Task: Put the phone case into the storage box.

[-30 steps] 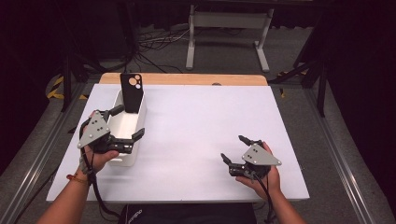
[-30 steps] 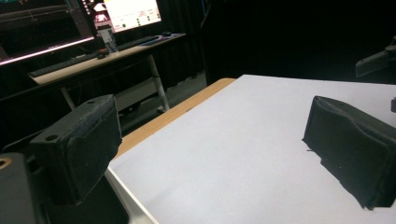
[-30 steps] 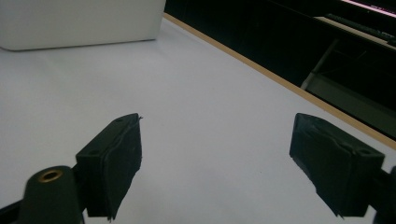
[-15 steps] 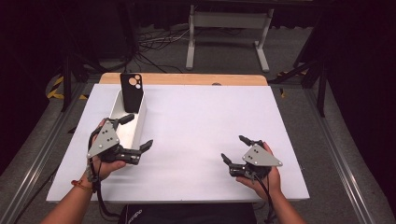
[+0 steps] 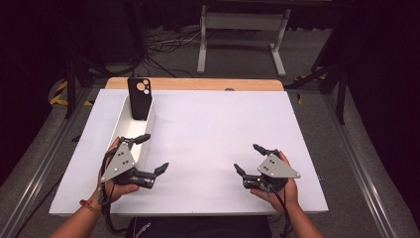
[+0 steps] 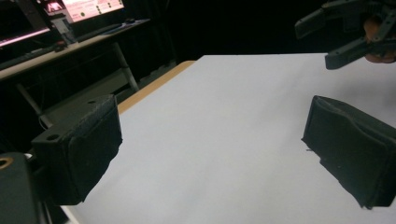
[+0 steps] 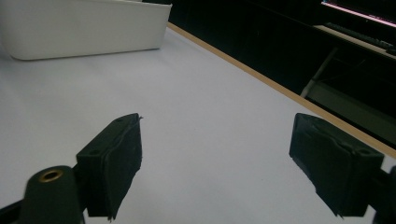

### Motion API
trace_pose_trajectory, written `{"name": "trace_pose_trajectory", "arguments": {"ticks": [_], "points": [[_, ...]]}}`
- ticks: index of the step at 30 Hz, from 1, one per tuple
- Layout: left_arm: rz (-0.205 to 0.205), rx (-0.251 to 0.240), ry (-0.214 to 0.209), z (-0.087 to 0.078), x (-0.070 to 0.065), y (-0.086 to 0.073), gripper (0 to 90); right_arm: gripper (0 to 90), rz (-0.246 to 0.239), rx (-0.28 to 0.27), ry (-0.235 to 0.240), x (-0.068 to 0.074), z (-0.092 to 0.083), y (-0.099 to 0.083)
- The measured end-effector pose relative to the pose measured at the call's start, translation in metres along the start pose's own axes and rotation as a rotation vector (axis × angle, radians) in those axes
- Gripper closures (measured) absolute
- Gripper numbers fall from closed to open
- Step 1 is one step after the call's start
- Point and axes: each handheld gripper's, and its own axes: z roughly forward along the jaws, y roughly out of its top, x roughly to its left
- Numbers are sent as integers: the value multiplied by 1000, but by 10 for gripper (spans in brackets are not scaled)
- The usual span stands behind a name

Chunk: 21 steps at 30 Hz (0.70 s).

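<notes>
at lower left of the high view, left gripper (image 5: 152,153), held in the left hand (image 5: 119,184), jaws spread wide with nothing between them, one tip over the near end of the white bin (image 5: 125,129), the other over bare white sheet. up the left side, long narrow bin lying lengthwise toward the far edge, with a black phone case (image 5: 139,97) standing upright against its far end, camera cutouts facing the viewer. across the middle, plain white table cover (image 5: 213,129), nothing lying on it between the two tools. at lower right, right gripper (image 5: 249,159) in the right hand (image 5: 282,191), jaws likewise spread and empty, pointing toward the left side of the frame. along the far edge, a strip of bare wood tabletop (image 5: 198,84). beyond, dark grey floor with loose cables (image 5: 166,42) at upper left, a white metal stand (image 5: 242,22) at top centre, and black frame legs at upper right.
</notes>
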Motion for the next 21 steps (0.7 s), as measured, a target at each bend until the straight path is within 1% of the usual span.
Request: {"name": "trace_pose_trajectory", "arguments": {"ticks": [2, 3, 4, 5, 7, 8, 11, 12, 16, 20, 21], "points": [[1, 1, -1, 0, -2, -2, 51, 179, 1, -3, 1, 0, -1, 0], [2, 3, -9, 0, -3, -3, 52, 179, 3, -5, 2, 0, -1, 1], [-2, 7, -10, 1, -4, -4, 52, 179, 3, -5, 2, 0, -1, 1], [6, 12, -11, 0, -5, -5, 52, 179, 5, -7, 2, 0, -1, 1], [-27, 7, -26, 1, -5, -8, 46, 179, 2, -4, 7, 2, 0, 0], [-34, 12, -31, 1, -5, -10, 43, 179, -1, -3, 10, 2, 0, 0], [-28, 20, -32, 2, -6, -14, 41, 179, -2, -4, 11, 3, 0, 0], [-34, 19, -38, 3, -7, -16, 41, 179, -1, -5, 13, 4, 0, 0], [-22, 43, -40, 7, -10, -21, 40, 178, -4, -6, 20, 6, 0, -2], [-32, 53, -40, 12, -12, -28, 40, 177, 1, -14, 24, 7, -1, -3], [-28, 55, -41, 13, -13, -29, 40, 176, -1, -14, 25, 7, -2, -3]]}}
